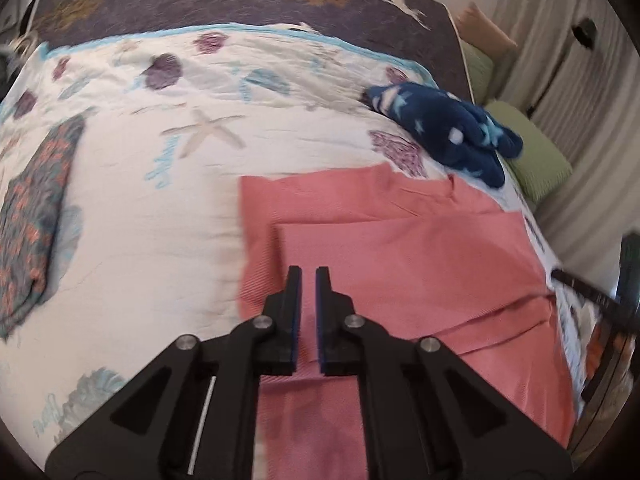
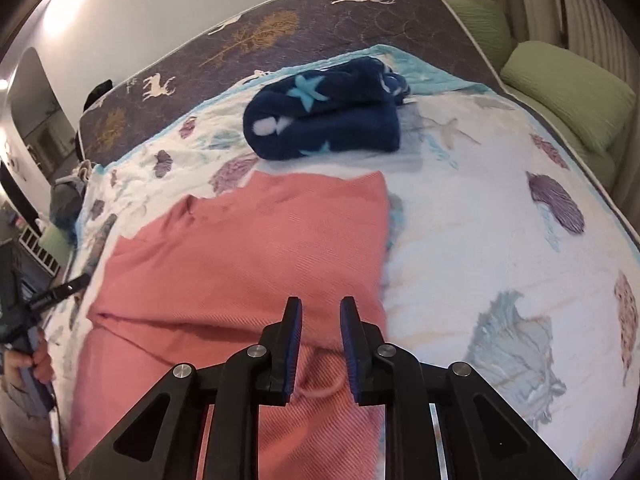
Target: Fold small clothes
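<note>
From the left wrist camera, one pink woven cloth (image 1: 400,272) is lying on the white bed cover with seashell pictures (image 1: 140,208), with one flap folded over on top. The left gripper (image 1: 308,276) is hanging over the pink cloth. Its two jaws are standing a little apart, and nothing is showing between them. One rolled dark blue fuzzy blanket with pale stars (image 1: 448,128) is sitting past the cloth's far corner. One flowery grey and orange cloth (image 1: 36,232) is lying well apart at the left edge. Two green cushions (image 1: 536,160) are sitting beside the bed.

From the right wrist camera, the right gripper (image 2: 320,308) is hovering over the near edge of the same pink cloth. Its jaws are parted, holding nothing. The one blue blanket is lying just past the cloth. The two green cushions are lying at the right. One hand (image 2: 28,360) is holding the other tool at the left edge.
</note>
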